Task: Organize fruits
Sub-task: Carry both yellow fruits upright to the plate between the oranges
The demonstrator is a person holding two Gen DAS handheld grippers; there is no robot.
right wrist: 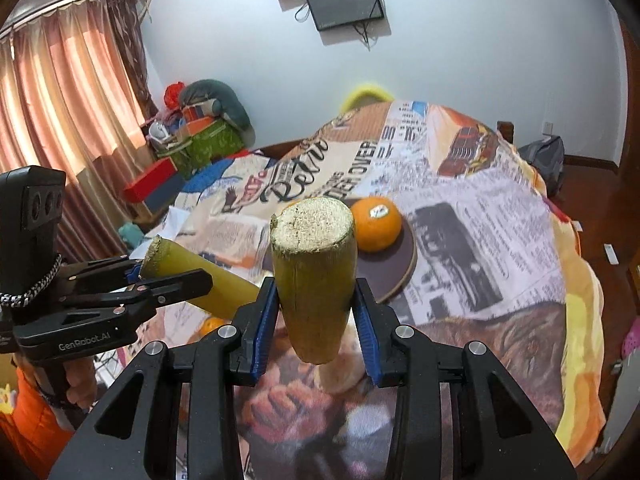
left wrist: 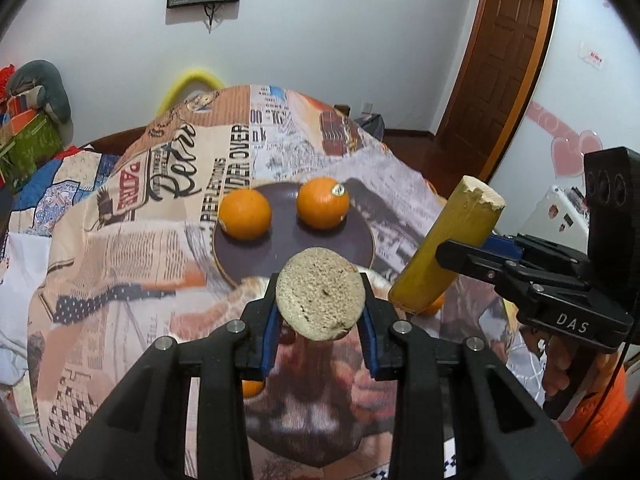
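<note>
Two oranges, one at the left (left wrist: pixel 245 213) and one at the right bearing a sticker (left wrist: pixel 322 202), sit on the dark round plate (left wrist: pixel 260 258) that rests on the newsprint-patterned cloth (left wrist: pixel 120 248) covering the raised surface; this part of the sorting appears done. Each hand-held gripper carries a cut length of sugarcane. The left hand-held gripper (left wrist: pixel 320 300) is closed on a sugarcane piece (left wrist: pixel 320 294) held just near of the plate, cut end toward the lens. The right hand-held gripper (right wrist: pixel 316 300) clamps a second sugarcane piece (right wrist: pixel 314 276), off to the right of the plate. Both pieces are in the air and not yet set down, so their placing likely remains.

The left wrist view shows both oranges and most of the plate; the right wrist view shows only the stickered orange, the other mostly hidden behind the cane. A further orange fruit (right wrist: pixel 211 325) lies off the plate, partly hidden by the grippers in both views. Only the right wrist view shows the curtains (right wrist: pixel 60 112).
</note>
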